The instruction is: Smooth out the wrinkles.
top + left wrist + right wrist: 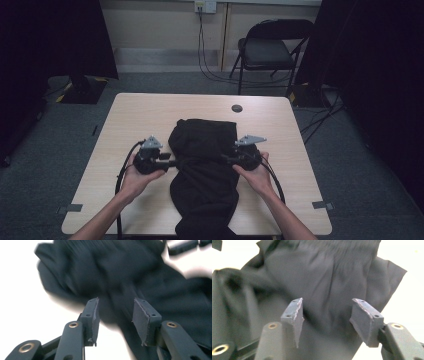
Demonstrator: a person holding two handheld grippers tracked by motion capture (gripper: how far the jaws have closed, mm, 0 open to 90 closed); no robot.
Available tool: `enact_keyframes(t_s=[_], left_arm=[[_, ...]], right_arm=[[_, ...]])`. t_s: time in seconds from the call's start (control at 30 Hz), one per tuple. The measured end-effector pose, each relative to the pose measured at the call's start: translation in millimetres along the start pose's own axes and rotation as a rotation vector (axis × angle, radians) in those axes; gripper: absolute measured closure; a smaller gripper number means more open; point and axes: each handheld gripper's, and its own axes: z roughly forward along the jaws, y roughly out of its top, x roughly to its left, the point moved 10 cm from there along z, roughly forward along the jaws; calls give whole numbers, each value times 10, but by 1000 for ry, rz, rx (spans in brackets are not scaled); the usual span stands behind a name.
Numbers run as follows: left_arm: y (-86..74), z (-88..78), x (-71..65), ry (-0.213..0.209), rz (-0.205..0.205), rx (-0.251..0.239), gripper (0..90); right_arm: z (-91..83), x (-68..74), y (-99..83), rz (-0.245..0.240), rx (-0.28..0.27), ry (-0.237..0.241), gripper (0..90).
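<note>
both claws (176,163) gape over blurred black cloth (205,165).

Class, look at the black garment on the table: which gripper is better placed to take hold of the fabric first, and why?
Right, probably. The right gripper has its open jaws over the black garment, cloth filling the gap. The left gripper, also open, sits at the garment's edge, bare table beside one jaw.

Both forearms come in from the bottom edge and angle toward each other. The left hand (135,175) holds the left gripper (172,163), which points to the right, its jaws apart with a clear gap between them. The right hand (257,175) holds the right gripper (224,158), which points to the left (its jaws stand apart too, a little wider).
</note>
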Motion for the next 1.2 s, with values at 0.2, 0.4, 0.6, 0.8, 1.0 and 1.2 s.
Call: enact_keyframes(t_s=[0.2,0.4,0.6,0.8,1.0,1.2], left_arm=[[372,335,306,25,-53,-41,455],[232,760,393,36,-65,53,375],[124,906,347,44,-40,56,735],[495,672,266,35,-36,-54,834],[1167,97,79,32,31,-209,833],[1420,-564,-357,-1,128,-333,834]], right_arm=[[282,-227,353,25,-45,-31,358],[556,-395,239,100,7,-24,303],[713,-345,49,92,65,1,592],[525,-372,343,99,-19,-27,743],[32,-384,960,84,-166,-34,742],[-602,-146,1423,21,-295,22,762]])
